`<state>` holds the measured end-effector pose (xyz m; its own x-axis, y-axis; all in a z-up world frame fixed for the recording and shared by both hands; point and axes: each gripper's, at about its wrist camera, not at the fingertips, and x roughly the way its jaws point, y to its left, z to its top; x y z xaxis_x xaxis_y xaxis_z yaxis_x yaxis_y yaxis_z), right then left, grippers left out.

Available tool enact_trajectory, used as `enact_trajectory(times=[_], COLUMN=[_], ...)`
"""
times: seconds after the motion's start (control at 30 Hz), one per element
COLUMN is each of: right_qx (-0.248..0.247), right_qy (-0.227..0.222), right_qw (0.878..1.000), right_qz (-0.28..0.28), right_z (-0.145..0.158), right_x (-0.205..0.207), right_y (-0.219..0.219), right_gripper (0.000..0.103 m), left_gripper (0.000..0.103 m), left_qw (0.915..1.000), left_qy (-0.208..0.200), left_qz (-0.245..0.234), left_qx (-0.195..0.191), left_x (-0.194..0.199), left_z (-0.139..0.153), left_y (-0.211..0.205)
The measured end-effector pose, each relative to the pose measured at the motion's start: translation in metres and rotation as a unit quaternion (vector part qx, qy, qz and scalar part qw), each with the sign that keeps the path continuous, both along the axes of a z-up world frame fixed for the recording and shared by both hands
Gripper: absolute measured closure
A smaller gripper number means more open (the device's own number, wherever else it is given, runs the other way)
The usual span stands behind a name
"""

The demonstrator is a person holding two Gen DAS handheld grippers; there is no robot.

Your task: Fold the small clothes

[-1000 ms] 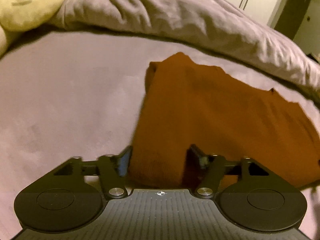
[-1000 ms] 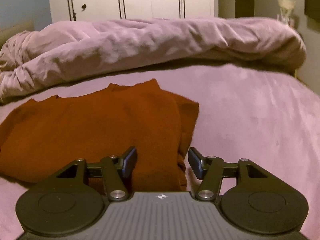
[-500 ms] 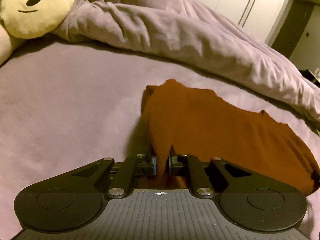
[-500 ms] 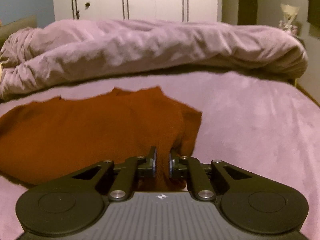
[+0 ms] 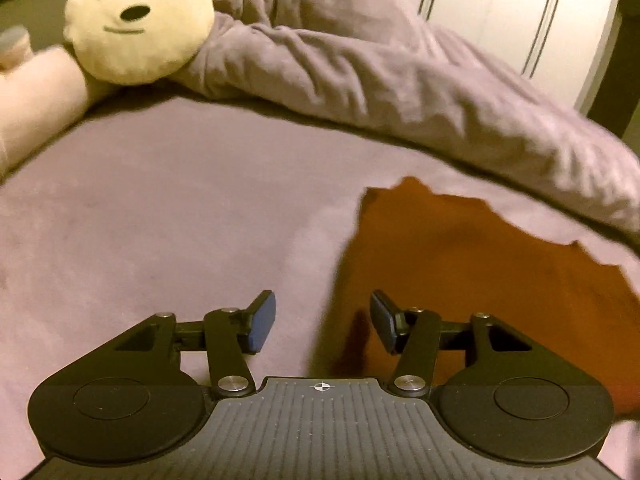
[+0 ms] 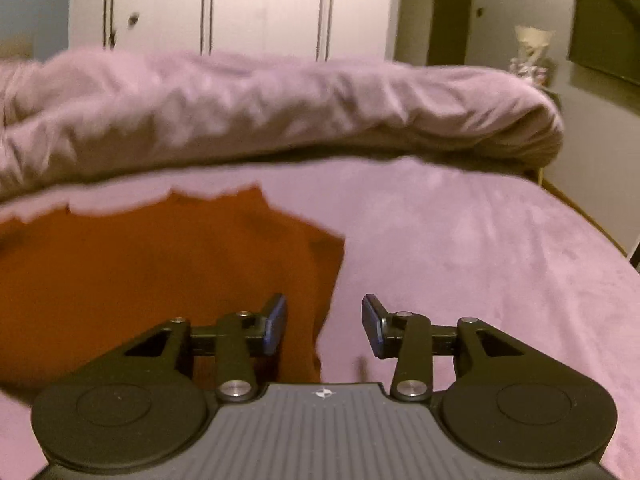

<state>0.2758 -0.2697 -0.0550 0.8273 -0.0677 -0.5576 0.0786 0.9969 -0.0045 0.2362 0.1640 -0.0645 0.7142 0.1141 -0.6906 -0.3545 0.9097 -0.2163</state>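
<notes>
A rust-orange folded garment [image 5: 472, 264] lies flat on the purple bed sheet [image 5: 180, 216]. My left gripper [image 5: 322, 324] is open and empty, over the garment's left edge, its right finger above the cloth. In the right wrist view the garment [image 6: 152, 272] lies at the left. My right gripper [image 6: 324, 326] is open and empty over the garment's right edge, its left finger above the cloth and its right finger above the sheet [image 6: 480, 264].
A bunched lilac duvet [image 5: 400, 92] runs across the far side of the bed, also in the right wrist view [image 6: 280, 108]. A cream plush toy [image 5: 136, 24] lies at the far left. White wardrobes [image 6: 240, 4] stand behind. The bed's right edge [image 6: 592, 228] is near.
Half a second ago both grippers were shut on the garment's edges. Both have opened and let the cloth go, and have pulled back and outward a little.
</notes>
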Motion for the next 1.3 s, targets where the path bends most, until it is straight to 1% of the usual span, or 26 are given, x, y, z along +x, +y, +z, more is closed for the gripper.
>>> enact_trajectory(times=[0.07,0.1,0.17,0.2,0.23,0.3,0.33,0.37,0.43,0.47,0.5,0.53,0.63,0.7,0.73,0.77,0.8,0.83,0.87,0.93,0.97,1.0,1.07,1.13,1.2,1.3], right_qx=[0.064,0.106,0.203,0.25,0.284,0.319,0.333,0.344,0.361,0.363,0.357,0.347,0.329,0.321,0.321,0.321,0.325,0.326,0.323,0.31,0.302,0.294,0.273,0.25,0.229,0.184], right_qy=[0.004,0.008,0.019,0.026,0.035,0.045,0.044,0.049,0.072,0.076,0.071,0.068,0.059,0.051,0.051,0.053,0.051,0.047,0.045,0.044,0.043,0.042,0.035,0.023,0.019,0.026], right_qw=[0.997,0.993,0.974,0.961,0.951,0.939,0.933,0.929,0.922,0.921,0.924,0.927,0.936,0.94,0.941,0.942,0.941,0.941,0.943,0.948,0.951,0.953,0.959,0.965,0.968,0.974], right_qz=[0.033,0.055,0.095,0.112,0.121,0.121,0.128,0.129,0.119,0.117,0.117,0.121,0.115,0.103,0.095,0.087,0.082,0.074,0.07,0.063,0.059,0.059,0.06,0.076,0.098,0.127], right_z=[0.003,0.002,-0.003,-0.008,-0.012,-0.018,-0.021,-0.026,-0.04,-0.048,-0.051,-0.054,-0.054,-0.055,-0.057,-0.058,-0.059,-0.06,-0.058,-0.053,-0.05,-0.046,-0.038,-0.029,-0.023,-0.018], right_x=[-0.005,-0.007,-0.011,-0.011,-0.009,-0.003,0.002,0.008,0.02,0.026,0.028,0.028,0.027,0.026,0.027,0.027,0.026,0.025,0.024,0.024,0.023,0.023,0.023,0.023,0.027,0.037], right_y=[0.007,0.011,0.018,0.02,0.024,0.032,0.035,0.038,0.04,0.038,0.034,0.03,0.005,-0.018,-0.032,-0.041,-0.051,-0.059,-0.062,-0.062,-0.06,-0.057,-0.047,-0.034,-0.017,0.01], right_gripper=[0.063,0.063,0.063,0.063,0.063,0.063,0.063,0.063,0.063,0.065,0.074,0.081,0.086,0.09,0.102,0.103,0.103,0.103,0.103,0.103,0.103,0.102,0.095,0.072,0.067,0.067], left_gripper=[0.043,0.043,0.043,0.043,0.043,0.038,0.035,0.028,0.026,0.027,0.032,0.037,0.045,0.045,0.045,0.042,0.037,0.028,0.023,0.025,0.025,0.025,0.021,0.016,0.015,0.014], left_qw=[0.9992,0.9983,0.9959,0.9957,0.9962,0.9959,0.995,0.9936,0.9938,0.9946,0.9965,0.9973,0.996,0.9968,0.998,0.9988,0.9997,0.9995,0.9989,0.9981,0.9981,0.9987,0.9996,0.9998,0.9995,0.9992], left_qy=[-0.004,-0.009,-0.024,-0.029,-0.037,-0.047,-0.052,-0.058,-0.052,-0.039,-0.017,-0.008,-0.02,-0.021,-0.016,-0.008,0.009,0.027,0.03,0.022,0.018,0.01,-0.002,-0.01,-0.014,-0.011], left_qz=[-0.012,-0.013,-0.024,-0.03,-0.038,-0.056,-0.061,-0.069,-0.074,-0.078,-0.072,-0.066,-0.082,-0.076,-0.062,-0.048,-0.021,0.009,0.037,0.055,0.056,0.049,0.027,-0.001,-0.021,-0.039], left_qx=[-0.038,-0.056,-0.084,-0.083,-0.069,-0.055,-0.06,-0.068,-0.066,-0.057,-0.039,-0.031,-0.03,-0.013,-0.002,0.004,0.008,0.012,0.002,-0.018,-0.015,-0.008,-0.006,-0.014,-0.016,0.004], left_x=[-0.011,-0.019,-0.026,-0.026,-0.024,-0.011,-0.005,0.004,0.022,0.029,0.037,0.038,0.035,0.032,0.032,0.032,0.034,0.036,0.034,0.03,0.029,0.029,0.031,0.038,0.049,0.067], left_z=[-0.003,-0.004,-0.006,-0.004,-0.001,0.004,0.004,0.002,-0.006,-0.012,-0.02,-0.026,-0.031,-0.028,-0.028,-0.029,-0.031,-0.032,-0.033,-0.028,-0.024,-0.018,-0.01,-0.005,-0.002,-0.002], left_y=[-0.008,-0.014,-0.024,-0.03,-0.037,-0.051,-0.055,-0.06,-0.066,-0.068,-0.069,-0.067,-0.055,-0.046,-0.04,-0.032,-0.021,-0.01,0.003,0.018,0.019,0.018,0.011,0.001,-0.012,-0.03])
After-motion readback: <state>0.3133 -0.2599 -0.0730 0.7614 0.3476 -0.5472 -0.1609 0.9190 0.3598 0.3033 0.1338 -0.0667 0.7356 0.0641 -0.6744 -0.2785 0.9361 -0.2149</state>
